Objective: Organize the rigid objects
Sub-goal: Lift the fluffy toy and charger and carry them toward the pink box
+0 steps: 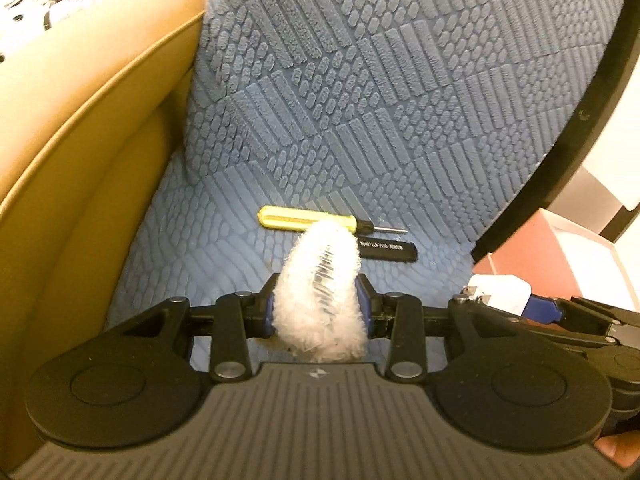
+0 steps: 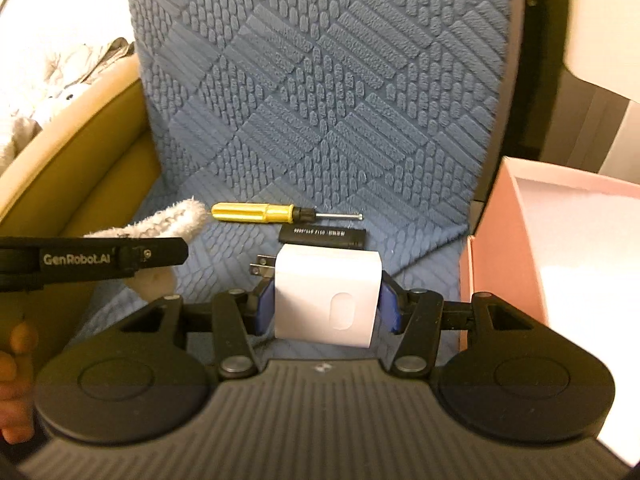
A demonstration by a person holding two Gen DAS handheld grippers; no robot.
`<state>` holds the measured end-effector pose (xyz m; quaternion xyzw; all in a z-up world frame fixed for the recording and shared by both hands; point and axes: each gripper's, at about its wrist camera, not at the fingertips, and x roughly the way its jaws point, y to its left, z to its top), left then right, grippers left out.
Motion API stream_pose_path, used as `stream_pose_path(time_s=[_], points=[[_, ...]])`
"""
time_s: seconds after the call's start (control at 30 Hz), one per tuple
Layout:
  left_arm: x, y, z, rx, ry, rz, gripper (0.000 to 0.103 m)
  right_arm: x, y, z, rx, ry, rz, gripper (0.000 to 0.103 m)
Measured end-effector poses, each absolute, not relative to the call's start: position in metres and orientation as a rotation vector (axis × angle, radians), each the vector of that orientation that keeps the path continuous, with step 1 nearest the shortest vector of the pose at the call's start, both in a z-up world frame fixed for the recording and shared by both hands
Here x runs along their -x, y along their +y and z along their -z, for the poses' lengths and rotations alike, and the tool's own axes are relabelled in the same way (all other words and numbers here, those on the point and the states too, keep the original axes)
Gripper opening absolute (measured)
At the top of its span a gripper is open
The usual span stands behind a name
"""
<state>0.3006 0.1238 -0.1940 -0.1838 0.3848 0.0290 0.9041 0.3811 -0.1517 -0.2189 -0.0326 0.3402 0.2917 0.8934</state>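
1. Warm, fairly bright indoor light; the blue textured cover is evenly lit, its relief crisp in the left wrist view.
2. Upper left corners blow out to white glare; the pink box is washed out and soft.
3. Fisheye bending curves the edges; the right view is slightly blurred.

You can read "GenRobot.AI" in pale letters on the black side of the left gripper in the right wrist view. The flat black bar on the blue cover carries a white printed line, too small to read for sure
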Motion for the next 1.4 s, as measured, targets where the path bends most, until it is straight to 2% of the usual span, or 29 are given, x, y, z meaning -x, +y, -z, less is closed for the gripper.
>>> stream_pose_path(time_s=[0.7, 1.17, 1.4], points=[[-0.21, 0.081, 0.179, 0.417, 0.772, -0.061, 0.043, -0.299, -0.195, 0.218, 0.028, 0.72, -0.597, 0.055], [-0.182, 0.056, 0.152, 0.417, 0.744, -0.08, 0.042, -0.275, -0.228, 0.213, 0.007, 0.731, -0.599, 0.055], [-0.175, 0.036, 0.127, 0.449, 0.727, -0.071, 0.042, -0.269, -0.252, 0.191, -0.005, 0.713, -0.605, 0.055]])
